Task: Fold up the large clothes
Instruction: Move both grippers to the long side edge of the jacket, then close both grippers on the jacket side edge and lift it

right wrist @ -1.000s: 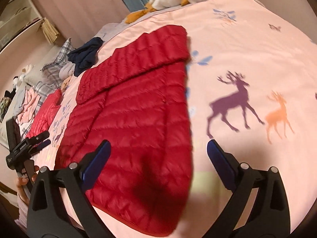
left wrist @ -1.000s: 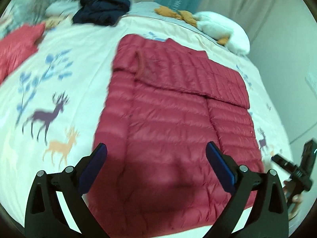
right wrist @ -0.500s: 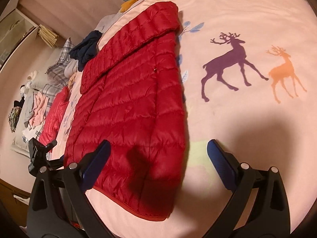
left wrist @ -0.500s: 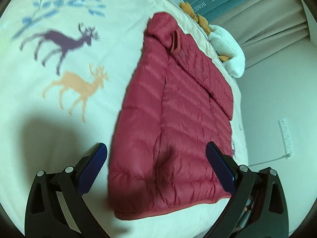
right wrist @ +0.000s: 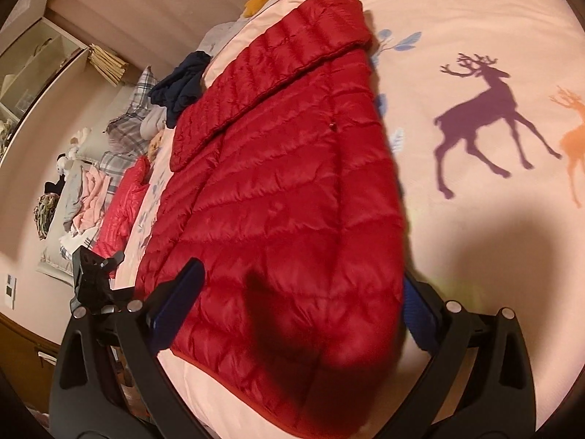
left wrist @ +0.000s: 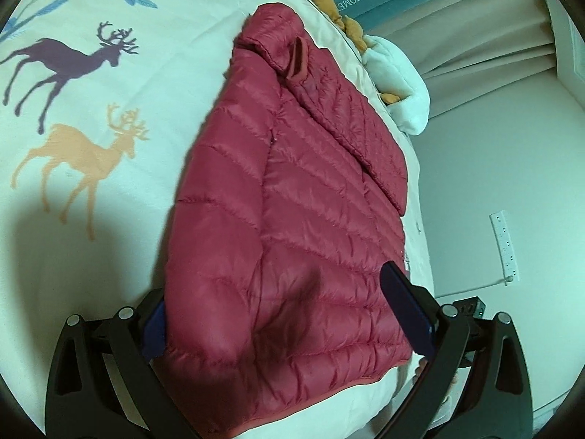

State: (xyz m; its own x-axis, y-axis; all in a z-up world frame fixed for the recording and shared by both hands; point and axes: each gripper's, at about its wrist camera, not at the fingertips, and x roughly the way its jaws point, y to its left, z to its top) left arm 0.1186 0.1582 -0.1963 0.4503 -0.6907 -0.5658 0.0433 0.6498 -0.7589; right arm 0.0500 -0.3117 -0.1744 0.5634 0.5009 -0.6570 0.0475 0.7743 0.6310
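A red quilted down jacket [left wrist: 292, 226] lies flat on the bed, sleeves folded in, hood end far away. It also shows in the right wrist view [right wrist: 278, 190]. My left gripper [left wrist: 289, 314] is open and straddles the jacket's near left hem corner; the puffy edge hides part of its left pad. My right gripper [right wrist: 299, 307] is open and straddles the near right hem corner, with the jacket's side edge covering part of its right pad. Neither gripper pinches the fabric.
The bed sheet [left wrist: 91, 201] has deer prints. A white plush toy [left wrist: 398, 84] lies at the head of the bed. A navy garment [right wrist: 179, 87], a second red jacket [right wrist: 124, 197] and piled clothes [right wrist: 84, 197] lie along the far side. The bed's foot edge is close below the hem.
Both grippers have dropped lower and moved outward to the jacket's near hem corners. The jacket's edges now lie between the open fingers. The jacket has not moved.
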